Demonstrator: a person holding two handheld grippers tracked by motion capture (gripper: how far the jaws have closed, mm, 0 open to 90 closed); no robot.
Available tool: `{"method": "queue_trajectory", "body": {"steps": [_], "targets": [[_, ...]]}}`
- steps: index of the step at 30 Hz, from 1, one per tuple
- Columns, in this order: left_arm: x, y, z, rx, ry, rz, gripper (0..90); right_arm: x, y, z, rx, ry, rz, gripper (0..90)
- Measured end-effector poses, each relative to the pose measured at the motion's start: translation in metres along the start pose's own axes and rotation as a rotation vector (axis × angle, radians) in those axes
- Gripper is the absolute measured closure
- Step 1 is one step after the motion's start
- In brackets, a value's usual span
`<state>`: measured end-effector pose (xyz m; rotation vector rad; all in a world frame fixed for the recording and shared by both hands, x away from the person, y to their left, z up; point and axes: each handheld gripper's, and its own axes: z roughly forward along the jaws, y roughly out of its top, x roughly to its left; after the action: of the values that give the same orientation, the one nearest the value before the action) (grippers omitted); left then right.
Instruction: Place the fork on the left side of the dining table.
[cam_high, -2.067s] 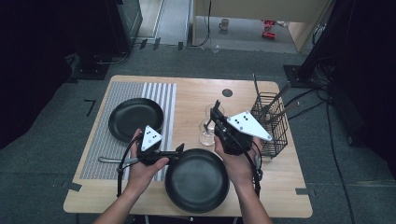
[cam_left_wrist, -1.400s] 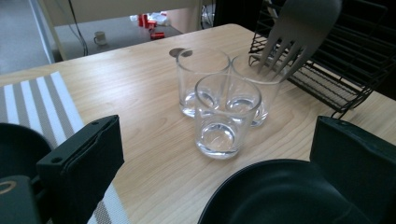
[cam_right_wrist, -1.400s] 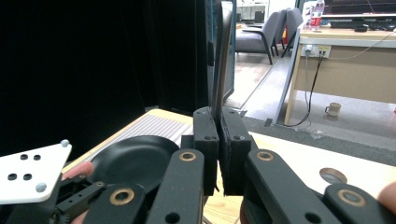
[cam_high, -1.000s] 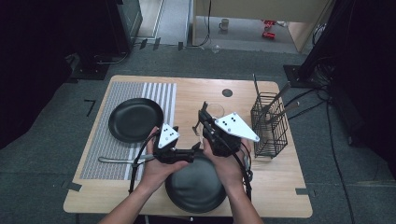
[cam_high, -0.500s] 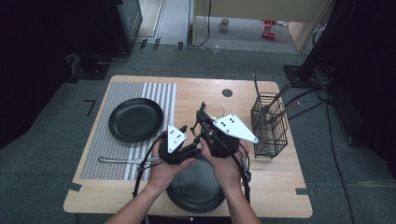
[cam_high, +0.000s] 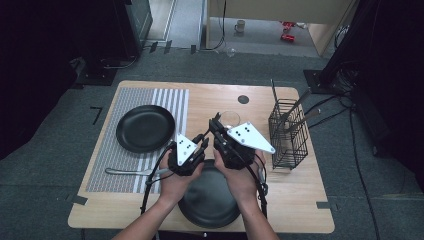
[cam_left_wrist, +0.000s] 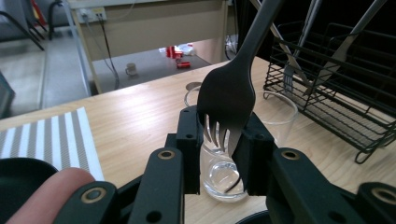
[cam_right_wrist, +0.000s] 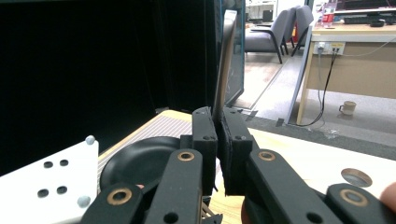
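Note:
In the high view both grippers meet over the front black plate (cam_high: 210, 202). My right gripper (cam_high: 216, 124) is shut on the handle of a dark fork (cam_right_wrist: 226, 60), which rises between its pads (cam_right_wrist: 219, 140). The fork (cam_left_wrist: 229, 93) hangs tines down in the left gripper view. My left gripper (cam_left_wrist: 219, 149) has just been closing, and its jaws now press on the fork's head from both sides. In the high view the left gripper (cam_high: 200, 141) sits just left of the right one. A clear glass (cam_left_wrist: 275, 116) stands on the table right behind the tines.
A second black plate (cam_high: 145, 127) lies on the striped mat (cam_high: 115, 150), with a utensil (cam_high: 125, 171) in front of it. A black wire basket (cam_high: 288, 132) holding cutlery stands at the right. The glass (cam_high: 230, 119) is mid-table.
Both hands came together over the front plate, the right one moving left from beside the basket. The left jaws have narrowed around the fork's head.

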<state>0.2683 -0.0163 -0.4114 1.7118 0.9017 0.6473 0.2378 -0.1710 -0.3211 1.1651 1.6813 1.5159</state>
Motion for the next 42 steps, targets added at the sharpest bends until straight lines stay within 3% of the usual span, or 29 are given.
{"method": "queue_trajectory", "body": {"steps": [8, 12, 16, 23, 30, 35, 38, 42], "targets": [[0.015, 0.002, -0.001, 0.02, -0.029, -0.096, 87.9, 0.001, -0.003, 0.002, 0.003, 0.038, -0.02, 82.3], [0.023, 0.003, -0.002, 0.025, -0.051, -0.144, 89.5, 0.002, -0.006, 0.004, -0.01, 0.096, -0.048, 81.3], [0.026, 0.001, -0.002, 0.036, -0.076, -0.163, 89.7, -0.001, -0.01, 0.01, -0.01, 0.116, -0.049, 81.4], [0.026, 0.004, -0.006, 0.03, -0.108, -0.168, 89.8, -0.005, -0.026, 0.025, 0.044, 0.125, -0.044, 82.3], [0.028, 0.001, -0.008, 0.024, -0.133, -0.177, 89.9, -0.009, -0.037, 0.032, 0.027, 0.17, -0.037, 84.8], [0.026, -0.001, -0.008, 0.016, -0.146, -0.167, 89.6, -0.01, -0.039, 0.031, 0.027, 0.167, -0.03, 85.7], [0.023, -0.001, -0.009, 0.005, -0.136, -0.13, 81.7, -0.01, -0.039, 0.03, 0.026, 0.146, -0.035, 86.0], [0.023, -0.003, -0.009, 0.027, -0.139, -0.119, 66.7, -0.014, -0.037, 0.029, 0.02, 0.12, -0.018, 86.0]]}}
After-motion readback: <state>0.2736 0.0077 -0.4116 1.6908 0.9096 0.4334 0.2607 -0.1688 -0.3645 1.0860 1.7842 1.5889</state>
